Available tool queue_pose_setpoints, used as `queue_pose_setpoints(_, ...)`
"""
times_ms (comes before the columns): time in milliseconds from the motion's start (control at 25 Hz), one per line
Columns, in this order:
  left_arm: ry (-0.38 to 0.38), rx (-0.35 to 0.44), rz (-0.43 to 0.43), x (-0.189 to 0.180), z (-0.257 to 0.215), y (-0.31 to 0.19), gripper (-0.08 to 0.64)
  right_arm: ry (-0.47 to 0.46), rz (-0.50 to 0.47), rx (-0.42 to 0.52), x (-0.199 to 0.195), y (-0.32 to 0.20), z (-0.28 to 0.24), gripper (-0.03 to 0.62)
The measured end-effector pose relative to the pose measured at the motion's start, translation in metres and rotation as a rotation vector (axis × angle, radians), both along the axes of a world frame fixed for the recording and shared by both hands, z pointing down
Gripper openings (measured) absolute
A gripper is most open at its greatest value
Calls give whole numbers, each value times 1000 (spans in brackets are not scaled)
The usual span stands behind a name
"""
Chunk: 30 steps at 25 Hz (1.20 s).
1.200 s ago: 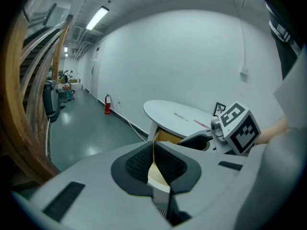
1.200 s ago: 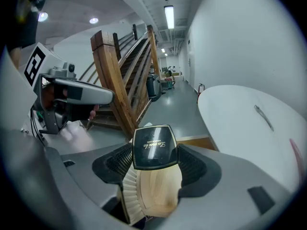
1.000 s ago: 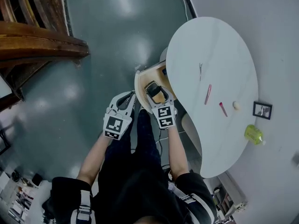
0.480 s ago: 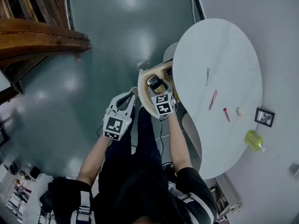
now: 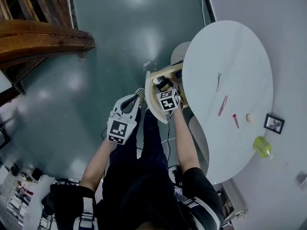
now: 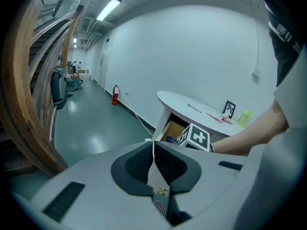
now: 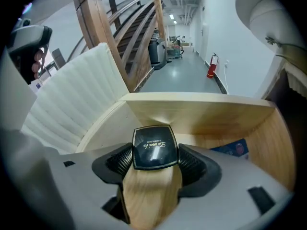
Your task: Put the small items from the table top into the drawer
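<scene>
1. The compact, a glossy black square case with rounded corners and pale lettering, is sitting clamped between the right gripper's ribbed black pads, over the open drawer.
2. The drawer is showing smooth pale wood walls and a curved, ribbed white front.
3. The left gripper is hanging nearby, its jaws pressed together on nothing.
4. The smooth white oval table is standing just beside the drawer.

wooden staircase looms upper left, glossy teal floor spreading out to its right; down the corridor beyond the staircase a red fire extinguisher stands against the white wall, strip light glowing overhead
</scene>
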State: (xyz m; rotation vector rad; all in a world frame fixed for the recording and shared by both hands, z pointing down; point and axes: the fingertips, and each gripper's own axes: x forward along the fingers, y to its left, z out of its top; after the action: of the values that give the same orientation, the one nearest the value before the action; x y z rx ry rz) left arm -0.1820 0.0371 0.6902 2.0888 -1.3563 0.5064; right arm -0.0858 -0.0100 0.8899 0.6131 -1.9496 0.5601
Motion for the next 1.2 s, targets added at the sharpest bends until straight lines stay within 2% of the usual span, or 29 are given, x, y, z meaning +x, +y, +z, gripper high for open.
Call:
queue_pose_setpoints(440,3,-20,-4,-10,8,3,25,69,-48,-12,-7,5,26,311)
queue_pose_setpoints(680,1,-26,-3,-11,11,5,25,105,-60,18,-6,4,29,311)
queue_pose_setpoints(960,10,-19,3,-7,7,6,25,59,-15,-3,-4,5,20,311)
queue_pose_setpoints(1200,6,-4,15,-5,-3,10,25,45,15,36,-1,0,-6,311)
